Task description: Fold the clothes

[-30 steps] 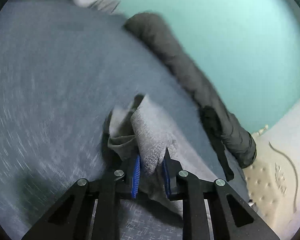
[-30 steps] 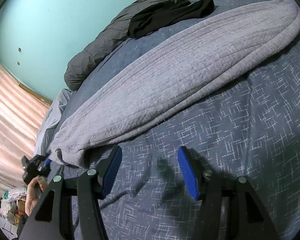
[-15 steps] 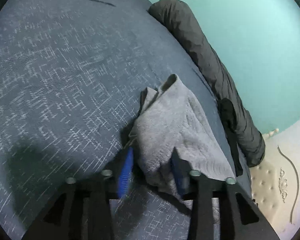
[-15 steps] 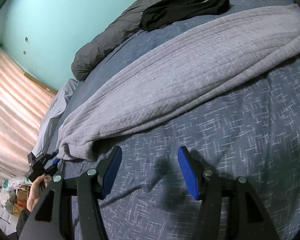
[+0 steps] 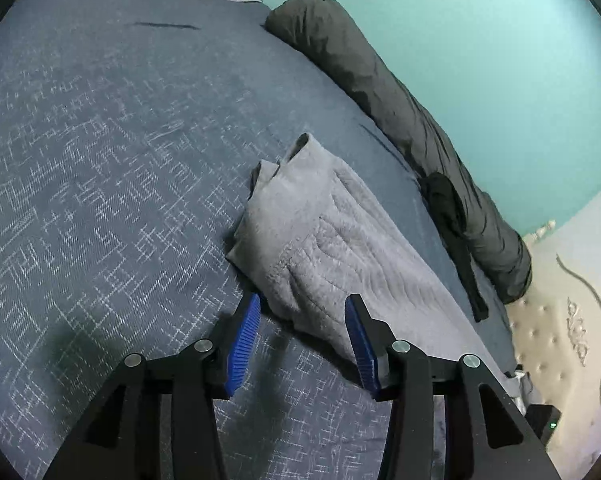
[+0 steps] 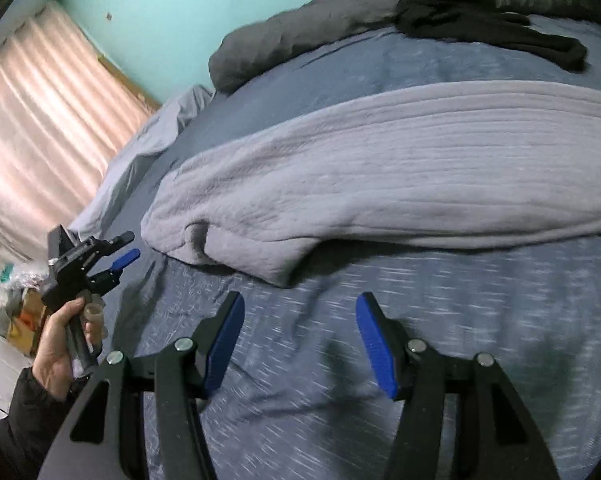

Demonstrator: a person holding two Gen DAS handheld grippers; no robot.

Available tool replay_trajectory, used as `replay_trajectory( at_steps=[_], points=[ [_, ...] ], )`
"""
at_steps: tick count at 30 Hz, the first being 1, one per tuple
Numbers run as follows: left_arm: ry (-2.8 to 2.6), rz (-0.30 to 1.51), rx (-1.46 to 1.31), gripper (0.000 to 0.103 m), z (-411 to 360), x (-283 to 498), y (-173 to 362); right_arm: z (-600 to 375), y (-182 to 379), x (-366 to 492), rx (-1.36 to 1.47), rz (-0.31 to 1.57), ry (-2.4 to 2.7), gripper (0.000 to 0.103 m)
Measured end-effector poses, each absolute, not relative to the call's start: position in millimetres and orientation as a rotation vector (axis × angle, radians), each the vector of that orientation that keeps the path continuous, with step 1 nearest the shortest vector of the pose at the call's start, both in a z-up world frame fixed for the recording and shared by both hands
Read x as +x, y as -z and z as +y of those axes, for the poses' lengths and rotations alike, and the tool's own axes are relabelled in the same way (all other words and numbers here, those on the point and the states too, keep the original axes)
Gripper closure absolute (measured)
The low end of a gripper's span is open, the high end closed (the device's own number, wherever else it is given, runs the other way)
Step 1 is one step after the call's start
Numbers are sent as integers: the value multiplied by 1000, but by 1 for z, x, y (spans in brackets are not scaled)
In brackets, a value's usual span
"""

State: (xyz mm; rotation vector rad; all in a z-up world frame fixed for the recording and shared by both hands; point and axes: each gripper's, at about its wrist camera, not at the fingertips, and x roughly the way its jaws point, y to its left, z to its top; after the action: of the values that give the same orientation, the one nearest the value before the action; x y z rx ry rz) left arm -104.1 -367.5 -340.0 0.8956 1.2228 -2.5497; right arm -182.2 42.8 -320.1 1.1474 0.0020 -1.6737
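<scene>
I just let go: left gripper (image 5: 300, 336) wide, grey garment (image 5: 324, 248) at 12 lies loose | right gripper (image 6: 298, 340) wide, empty | next fold.

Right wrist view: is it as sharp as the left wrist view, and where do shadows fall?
Right wrist view: motion-smeared, the white flecks of the blue bedspread drawn into streaks; the right gripper itself is crisp, its shadow on the cover just ahead. Left wrist view: sharp, the grey knit garment showing its ribs, a soft shadow left of the left gripper. Both bend at the rim.
</scene>
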Motion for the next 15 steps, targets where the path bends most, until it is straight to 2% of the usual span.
replay_trajectory(
  at_steps=[9,11,13,15],
  points=[
    [2566,1211,891,50,-371,-92,338,-8,337,-176,1131,111,1684,44],
    [2568,1208,884,49,-373,-88,337,-16,342,-175,1133,118,1676,54],
    [2571,1202,878,49,-374,-85,336,-20,345,-174,1123,130,1672,84],
    [2572,1198,876,49,-375,-85,336,-19,342,-176,1112,123,1666,93]
  ],
)
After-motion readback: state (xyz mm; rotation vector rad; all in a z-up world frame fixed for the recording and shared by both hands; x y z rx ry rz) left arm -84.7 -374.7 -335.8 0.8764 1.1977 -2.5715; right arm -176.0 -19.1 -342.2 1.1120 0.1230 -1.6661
